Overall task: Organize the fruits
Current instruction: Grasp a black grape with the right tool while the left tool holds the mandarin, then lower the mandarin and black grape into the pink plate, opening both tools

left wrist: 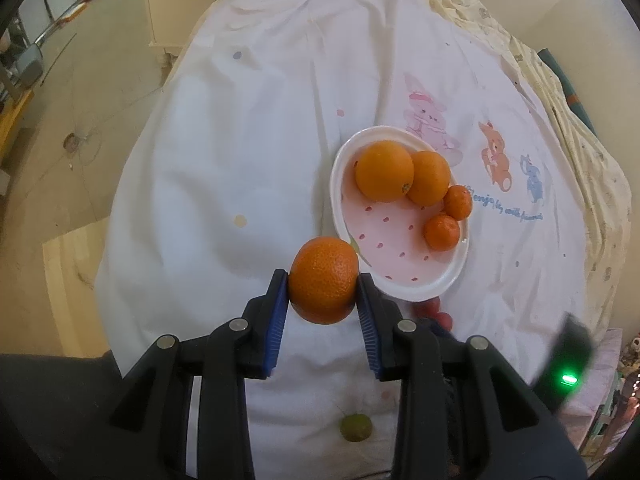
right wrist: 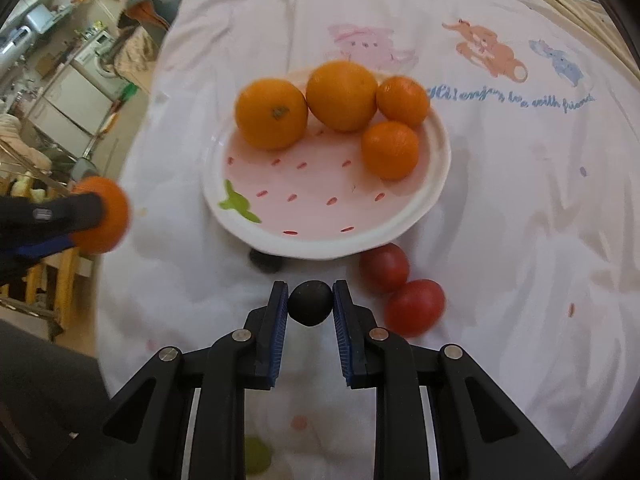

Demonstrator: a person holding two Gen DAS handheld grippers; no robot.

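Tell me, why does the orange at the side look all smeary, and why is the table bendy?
In the right wrist view the held orange sits at the frame's edge, smeared by blur; the left wrist view shows it sharp. Both views use fisheye lenses, so the cloth bulges round with dark corners.

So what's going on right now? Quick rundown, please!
Left gripper jaws shut on an orange beside the plate. Right gripper holds a dark fruit. Four oranges plated; two red fruits alongside.
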